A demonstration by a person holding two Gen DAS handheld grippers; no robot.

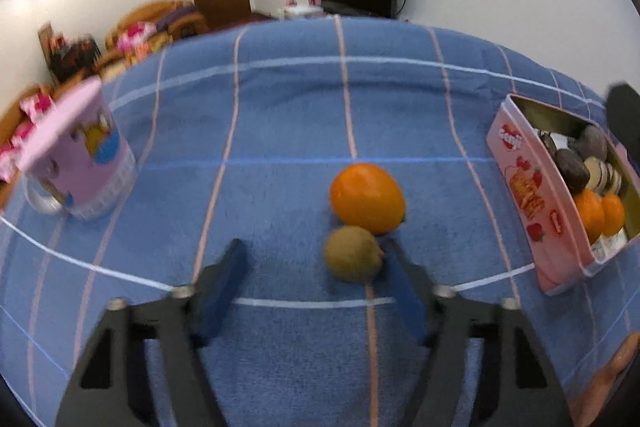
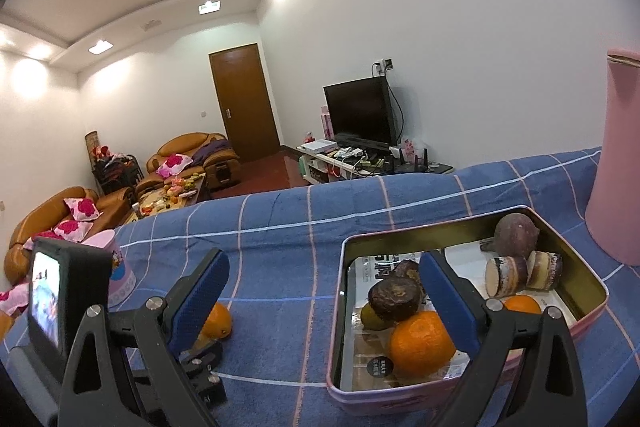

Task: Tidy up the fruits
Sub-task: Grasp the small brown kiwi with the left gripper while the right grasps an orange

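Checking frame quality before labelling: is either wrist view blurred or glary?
Left wrist view: motion-smeared, worst on the pink cartoon-printed cup; the round orange fruit is soft-edged. Right wrist view: sharp, the rectangular pink tin box crisp, with bright ceiling-light glare and fisheye bending.

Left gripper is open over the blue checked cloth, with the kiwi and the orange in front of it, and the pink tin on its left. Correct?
Not quite. In the left wrist view the rectangular pink tin sits on the right, not the left. The rest holds: the left gripper is open over the blue checked cloth, with the brown kiwi and the round orange ahead.
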